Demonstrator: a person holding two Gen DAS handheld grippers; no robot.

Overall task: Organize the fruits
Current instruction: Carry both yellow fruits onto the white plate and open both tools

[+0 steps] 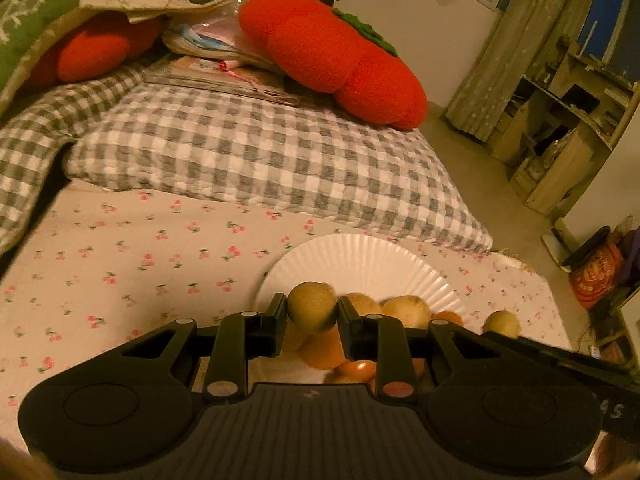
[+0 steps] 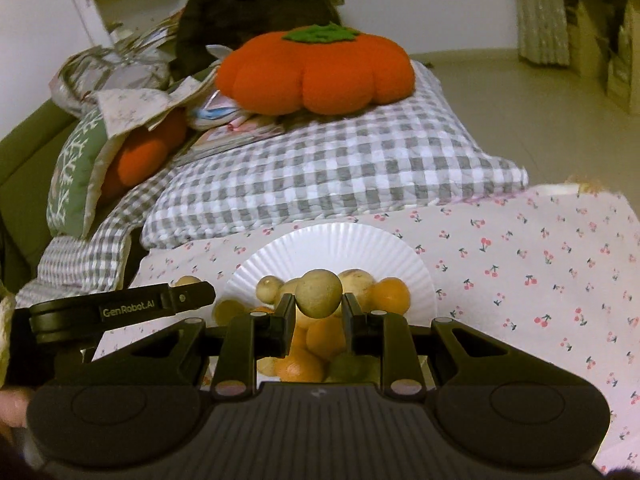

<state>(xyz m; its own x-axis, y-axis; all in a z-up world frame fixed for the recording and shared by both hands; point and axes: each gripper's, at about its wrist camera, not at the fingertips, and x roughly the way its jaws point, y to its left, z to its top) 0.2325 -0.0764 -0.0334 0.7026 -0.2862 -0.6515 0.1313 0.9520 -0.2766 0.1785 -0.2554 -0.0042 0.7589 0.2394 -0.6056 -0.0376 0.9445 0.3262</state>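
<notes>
In the left wrist view my left gripper (image 1: 313,314) is shut on a round tan-green fruit (image 1: 311,300), held above the near rim of a white paper plate (image 1: 360,260). In the right wrist view my right gripper (image 2: 319,304) is shut on a similar tan-green fruit (image 2: 319,290) over the same plate (image 2: 332,246). Oranges (image 2: 390,294) and several more tan fruits (image 2: 269,288) are piled on the plate's near side, partly hidden by the fingers. The left gripper's side (image 2: 188,298) shows at the left of the right wrist view.
The plate lies on a cherry-print sheet (image 1: 120,264) on a bed. Behind it is a grey checked pillow (image 1: 260,152) with an orange persimmon cushion (image 1: 336,56) on top. The floor (image 1: 492,184) and shelves (image 1: 560,120) are beyond the bed's right edge.
</notes>
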